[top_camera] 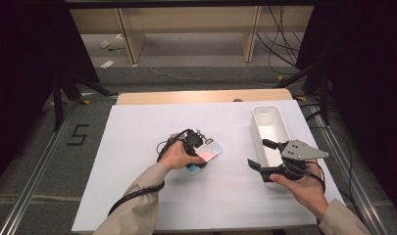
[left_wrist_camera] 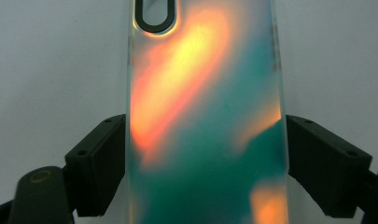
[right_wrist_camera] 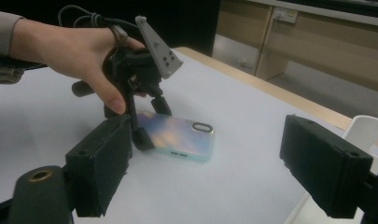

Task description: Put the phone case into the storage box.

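- Left tongs point(top_camera: 202, 151) down over the phone case point(top_camera: 207, 154), jaws straddling its two long edges.
- From the left gripper view: iridescent phone case point(left_wrist_camera: 205, 116) running straight up between the two black jaws, orange and teal sheen, dark oval camera cutout at the far end.
- Jaws spread wide, right at the case's edges; left one against the edge, right one just about touching. Cannot tell whether actually squeezing.
- From the right gripper view: left tongs point(right_wrist_camera: 144, 122) planted on the near end of the case, phone case point(right_wrist_camera: 179, 135) lying flat on the table, camera cutout at the end away from those tongs.
- Left hand point(top_camera: 175, 155) wrapped around the gripper body, grey three-cornered plate on top, cable trailing back along the sleeve.
- Right tongs point(top_camera: 260, 154) well apart from the case, off to the side, hovering above the table point(top_camera: 137, 147).
- Right jaws wide, nothing between them: bare white table in the gap.
- White bin point(top_camera: 269, 128) just beside the right tongs, on the far side, one jaw over its near end.
- Right hand point(top_camera: 304, 183) under the gripper, grey plate on top.
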Motion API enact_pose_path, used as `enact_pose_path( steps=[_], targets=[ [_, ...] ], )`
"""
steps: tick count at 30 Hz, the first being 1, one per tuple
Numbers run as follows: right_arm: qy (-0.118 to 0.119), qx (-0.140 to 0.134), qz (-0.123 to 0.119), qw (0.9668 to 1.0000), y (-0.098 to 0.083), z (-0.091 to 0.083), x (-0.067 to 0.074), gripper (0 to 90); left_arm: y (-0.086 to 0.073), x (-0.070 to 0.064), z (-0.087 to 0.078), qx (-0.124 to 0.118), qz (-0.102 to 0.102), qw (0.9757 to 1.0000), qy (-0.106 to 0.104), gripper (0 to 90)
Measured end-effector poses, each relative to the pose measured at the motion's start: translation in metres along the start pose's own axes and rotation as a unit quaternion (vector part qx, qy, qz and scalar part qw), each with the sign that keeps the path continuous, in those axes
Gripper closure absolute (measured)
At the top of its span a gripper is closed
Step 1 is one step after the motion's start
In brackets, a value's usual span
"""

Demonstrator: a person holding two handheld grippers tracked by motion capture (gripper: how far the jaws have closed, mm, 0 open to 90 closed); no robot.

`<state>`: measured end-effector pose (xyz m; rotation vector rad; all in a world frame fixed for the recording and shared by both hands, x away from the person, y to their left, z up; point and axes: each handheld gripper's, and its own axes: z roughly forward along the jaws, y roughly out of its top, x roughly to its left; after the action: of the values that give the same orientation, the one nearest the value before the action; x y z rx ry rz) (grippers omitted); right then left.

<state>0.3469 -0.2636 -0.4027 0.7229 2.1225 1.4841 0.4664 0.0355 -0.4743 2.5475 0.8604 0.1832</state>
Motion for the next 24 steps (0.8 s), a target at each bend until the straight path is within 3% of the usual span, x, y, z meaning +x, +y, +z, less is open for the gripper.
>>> enact_pose_path(
  steps=[9, 10, 14, 24],
  targets=[
    [-0.003, 0.000, 0.000, 1.0000, 0.000, 0.000, 0.000, 17.5, -0.005, 0.000, -0.003, -0.013, -0.004, 0.9999, -0.001, 17.1],
    [-0.002, 0.000, 0.000, 1.0000, 0.000, 0.000, 0.000, 17.5, -0.008, 0.000, -0.003, -0.026, -0.015, 0.9995, -0.006, 17.1],
    [-0.003, 0.000, -0.002, 1.0000, 0.000, 0.000, 0.000, 17.6, -0.010, 0.001, -0.005, -0.032, -0.016, 0.9993, -0.004, 17.1],
    [-0.007, 0.000, -0.001, 1.0000, 0.001, 0.001, 0.001, 17.7, -0.018, 0.000, -0.019, -0.075, -0.032, 0.9967, -0.001, 17.1]
  ],
)
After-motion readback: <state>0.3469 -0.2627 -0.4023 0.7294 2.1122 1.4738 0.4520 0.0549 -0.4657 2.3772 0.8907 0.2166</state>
